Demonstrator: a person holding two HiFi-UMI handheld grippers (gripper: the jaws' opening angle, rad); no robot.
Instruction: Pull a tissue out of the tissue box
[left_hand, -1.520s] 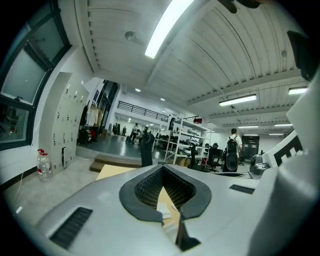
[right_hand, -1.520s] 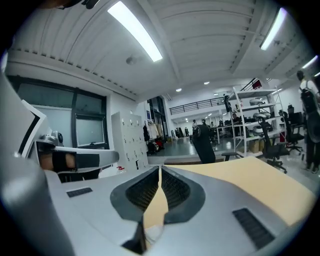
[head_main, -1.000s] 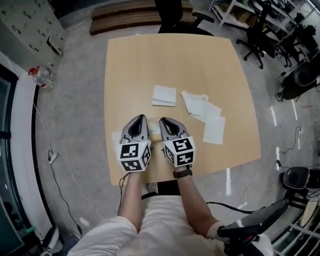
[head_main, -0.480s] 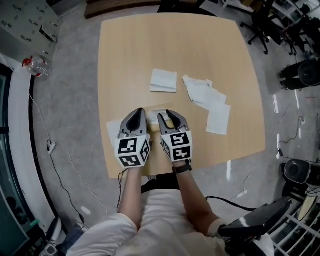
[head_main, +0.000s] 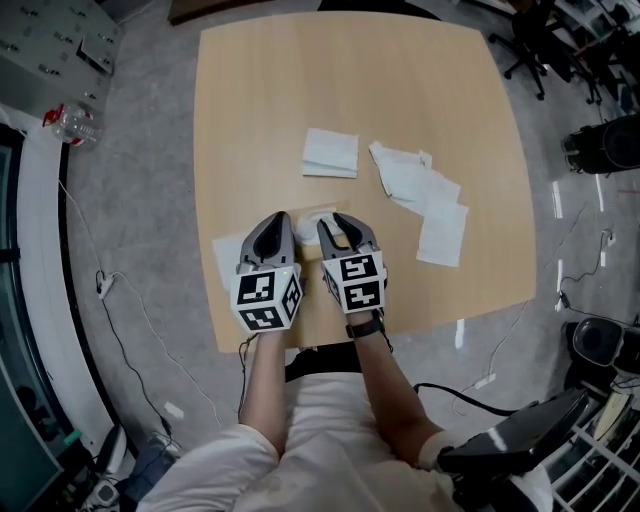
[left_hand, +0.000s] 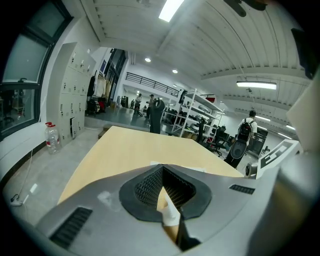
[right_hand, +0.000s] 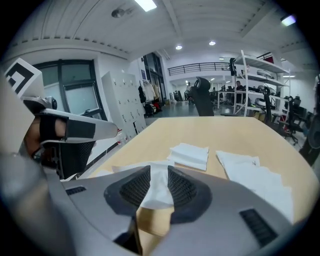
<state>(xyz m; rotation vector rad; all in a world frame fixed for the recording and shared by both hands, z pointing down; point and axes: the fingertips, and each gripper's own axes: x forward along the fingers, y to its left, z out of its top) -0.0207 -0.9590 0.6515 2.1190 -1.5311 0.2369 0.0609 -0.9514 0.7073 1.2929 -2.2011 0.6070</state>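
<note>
Your right gripper has just been opening its jaws; the tissue sits between them, unpinched. Your left gripper is clenched shut.

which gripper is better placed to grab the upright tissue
Right: the right gripper has just been opening its jaws, and the white tissue stands between them. The left gripper is shut at the tips.

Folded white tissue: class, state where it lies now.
In the head view the folded tissue lies near the middle of the table, just left of the loose tissue pile.
</note>
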